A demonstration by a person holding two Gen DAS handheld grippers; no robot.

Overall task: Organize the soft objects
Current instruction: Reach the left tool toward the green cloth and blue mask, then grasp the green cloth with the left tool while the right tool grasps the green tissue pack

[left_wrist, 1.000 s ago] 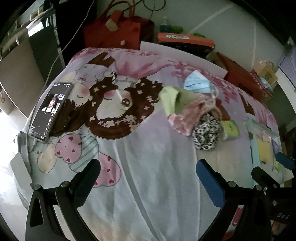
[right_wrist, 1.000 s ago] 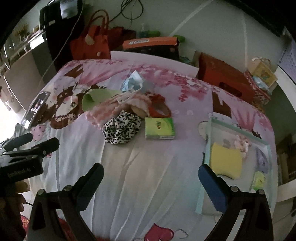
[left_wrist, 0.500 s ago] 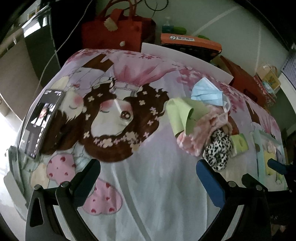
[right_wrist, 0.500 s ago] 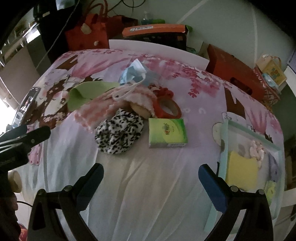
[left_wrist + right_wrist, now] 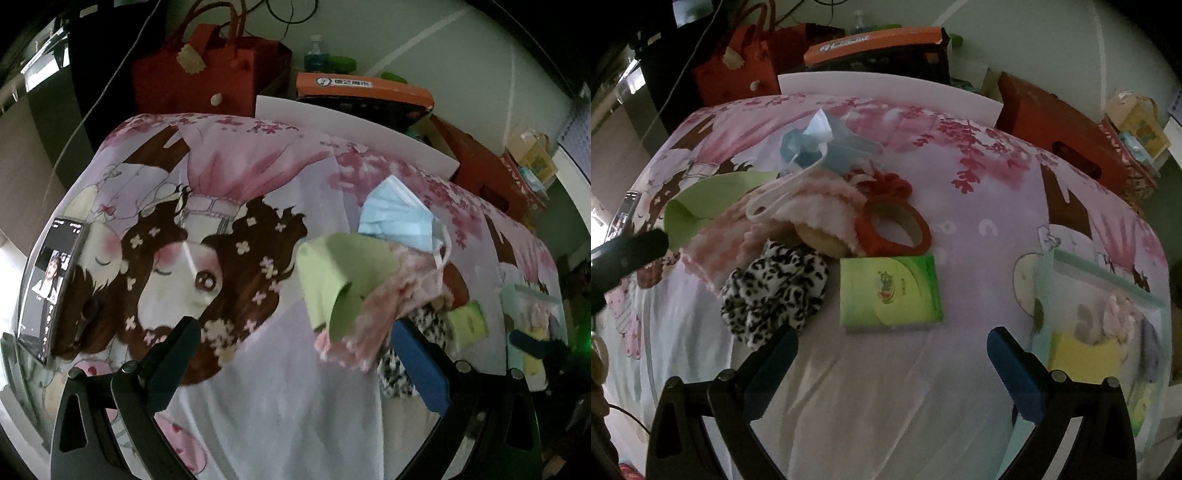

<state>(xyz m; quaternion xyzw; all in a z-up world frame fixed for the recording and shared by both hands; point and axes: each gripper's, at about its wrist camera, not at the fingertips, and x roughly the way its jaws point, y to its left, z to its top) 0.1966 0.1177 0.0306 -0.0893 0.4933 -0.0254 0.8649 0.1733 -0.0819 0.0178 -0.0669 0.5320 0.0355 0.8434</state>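
Left wrist view looks low across the bed (image 5: 280,387) from its near-left side, the soft pile (image 5: 373,291) close at two o'clock. Right wrist view sits further right, facing the same pile (image 5: 783,258) at eleven o'clock. Both share the pile and the orange box (image 5: 364,88) behind.

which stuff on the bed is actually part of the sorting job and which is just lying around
Part of the job: blue face mask, green cloth, pink fluffy cloth, leopard-print scrunchie, tissue pack, pale tray with a yellow sponge.

Lying about: phone, red bag, orange box, red tape roll.
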